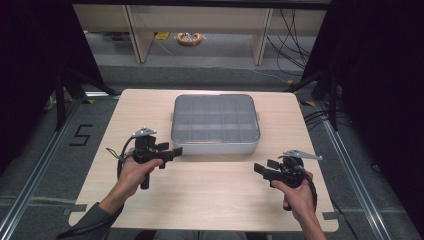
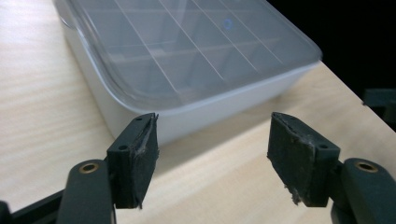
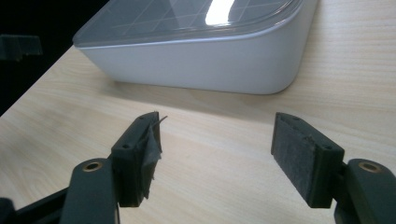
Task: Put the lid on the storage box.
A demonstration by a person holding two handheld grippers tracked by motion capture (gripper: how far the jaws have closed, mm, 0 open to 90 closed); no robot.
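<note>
From the high view, the lidded box [image 1: 215,123] sits mid-table [image 1: 210,195], far of both hands. The left gripper [image 1: 172,151] points at its near left corner, just beside it; the right gripper [image 1: 260,169] hangs near the right front corner, a little apart, aimed leftward. In the left gripper view, jaws spread wide, nothing between them, and compartment dividers show through the clear lid [image 2: 187,42]. In the right gripper view, jaws also wide apart and empty, the box's white wall [image 3: 201,63] ahead.
</note>
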